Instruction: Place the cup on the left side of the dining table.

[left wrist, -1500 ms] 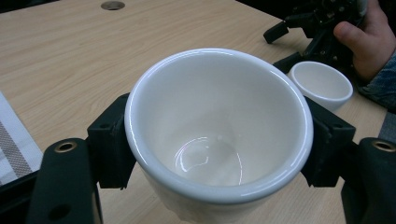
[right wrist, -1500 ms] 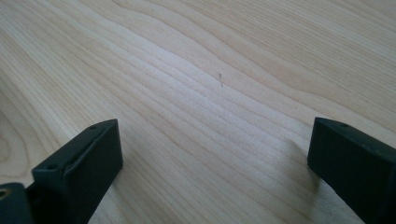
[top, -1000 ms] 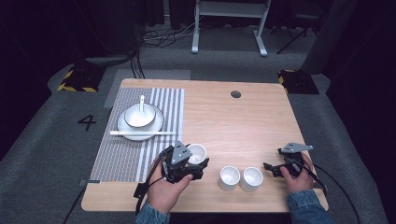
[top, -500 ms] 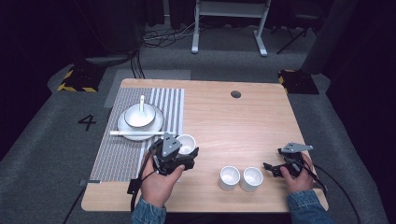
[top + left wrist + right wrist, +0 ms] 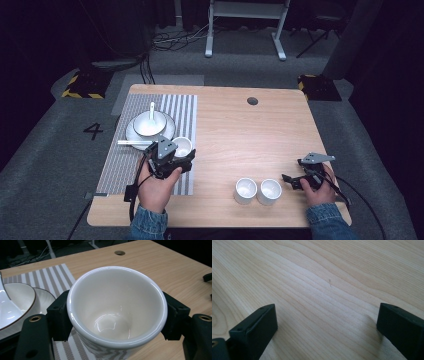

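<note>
While clamped between both jaws of the left gripper, white cup: upright, mouth up, empty, now at the striped placemat's right edge, just at 4 o'clock of the plate; a second ago farther toward 4 o'clock over bare wood, nearer the two other cups. Carried, then, toward 10 o'clock, to the place setting. Whether resting on the mat or lifted clear: cannot tell. On the plate: bowl with spoon; along the plate's 6 o'clock rim, a pale flat utensil. At 4 o'clock of the mat, well apart: two white cups, side by side, touching or nearly so. Just at 3 o'clock of these: right gripper, unmoved, jaws spread wide over bare table, holding nothing. Judged: first cup nearly placed beside the plate; set-down and release outstanding, two cups remaining.
</note>
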A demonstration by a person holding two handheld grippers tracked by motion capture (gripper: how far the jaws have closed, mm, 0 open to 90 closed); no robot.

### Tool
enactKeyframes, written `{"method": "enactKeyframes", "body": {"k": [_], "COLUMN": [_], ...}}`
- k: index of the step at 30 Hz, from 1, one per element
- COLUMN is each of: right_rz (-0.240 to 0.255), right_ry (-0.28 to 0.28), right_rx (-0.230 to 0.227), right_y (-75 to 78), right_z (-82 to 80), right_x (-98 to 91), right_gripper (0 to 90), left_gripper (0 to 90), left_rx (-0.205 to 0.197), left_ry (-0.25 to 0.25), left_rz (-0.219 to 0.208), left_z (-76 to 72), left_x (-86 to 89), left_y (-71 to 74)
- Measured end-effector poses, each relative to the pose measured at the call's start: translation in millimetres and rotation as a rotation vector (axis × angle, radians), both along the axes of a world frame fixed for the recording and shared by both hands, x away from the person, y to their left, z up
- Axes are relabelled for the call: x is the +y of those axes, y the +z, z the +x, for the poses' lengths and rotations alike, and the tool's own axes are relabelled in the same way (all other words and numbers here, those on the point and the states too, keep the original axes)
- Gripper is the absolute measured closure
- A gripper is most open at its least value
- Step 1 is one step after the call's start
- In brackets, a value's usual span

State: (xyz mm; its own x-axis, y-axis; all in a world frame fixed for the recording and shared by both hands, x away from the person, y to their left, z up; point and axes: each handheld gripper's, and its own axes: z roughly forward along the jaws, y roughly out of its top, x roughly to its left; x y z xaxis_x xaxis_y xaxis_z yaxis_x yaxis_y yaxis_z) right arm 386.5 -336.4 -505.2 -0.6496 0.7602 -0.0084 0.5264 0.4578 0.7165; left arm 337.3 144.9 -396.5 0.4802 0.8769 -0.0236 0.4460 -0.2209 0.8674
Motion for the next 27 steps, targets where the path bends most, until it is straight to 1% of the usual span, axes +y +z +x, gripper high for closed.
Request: {"method": "enactKeyframes", "body": {"k": [1,8,9,10,12,14,15,16,18,20,22,24,25,26,27], "right_rz": [0.0,0.0,0.0,0.0,0.0,0.0,0.0,0.0,0.0,0.0,0.0,0.0,0.0,0.0,0.0], "right_ry": [0.0,0.0,0.0,0.0,0.0,0.0,0.0,0.0,0.0,0.0,0.0,0.0,0.0,0.0,0.0], "right_rx": [0.0,0.0,0.0,0.0,0.0,0.0,0.0,0.0,0.0,0.0,0.0,0.0,0.0,0.0,0.0], "right_y": [0.0,0.0,0.0,0.0,0.0,0.0,0.0,0.0,0.0,0.0,0.0,0.0,0.0,0.0,0.0], "right_z": [0.0,0.0,0.0,0.0,0.0,0.0,0.0,0.0,0.0,0.0,0.0,0.0,0.0,0.0,0.0], "right_x": [0.0,0.0,0.0,0.0,0.0,0.0,0.0,0.0,0.0,0.0,0.0,0.0,0.0,0.0,0.0], "right_gripper": [3.4,3.4,3.4,3.4,3.4,3.4,3.4,3.4,3.4,3.4,3.4,3.4,3.4,3.4,3.4], "left_gripper": [26.6,26.6,26.6,26.6,26.6,26.6,26.6,26.6,26.6,26.6,26.6,26.6,26.6,26.6,26.6], "left_rx": [0.002,0.019,0.019,0.03,0.035,0.058,0.058,0.074,0.08,0.088,0.093,0.11,0.128,0.136,0.136], "left_ry": [0.011,0.054,0.054,0.065,0.069,0.074,0.074,0.08,0.09,0.107,0.109,0.104,0.095,0.091,0.091], "left_rz": [0.002,-0.01,-0.01,-0.011,-0.008,-0.016,-0.016,-0.015,-0.013,-0.001,0.001,0.008,0.018,0.018,0.018], "left_z": [3.9,17.1,17.1,21.0,22.8,27.4,27.4,29.8,30.8,34.4,35.6,38.1,40.6,41.7,41.7], "left_x": [3.7,18.3,18.3,22.5,24.4,29.6,29.6,32.3,33.4,37.2,38.2,39.9,41.2,42.0,42.0], "left_y": [-1.6,-11.1,-11.1,-14.8,-16.7,-22.9,-22.9,-26.5,-28.1,-33.4,-35.4,-39.0,-41.8,-43.0,-43.0]}}
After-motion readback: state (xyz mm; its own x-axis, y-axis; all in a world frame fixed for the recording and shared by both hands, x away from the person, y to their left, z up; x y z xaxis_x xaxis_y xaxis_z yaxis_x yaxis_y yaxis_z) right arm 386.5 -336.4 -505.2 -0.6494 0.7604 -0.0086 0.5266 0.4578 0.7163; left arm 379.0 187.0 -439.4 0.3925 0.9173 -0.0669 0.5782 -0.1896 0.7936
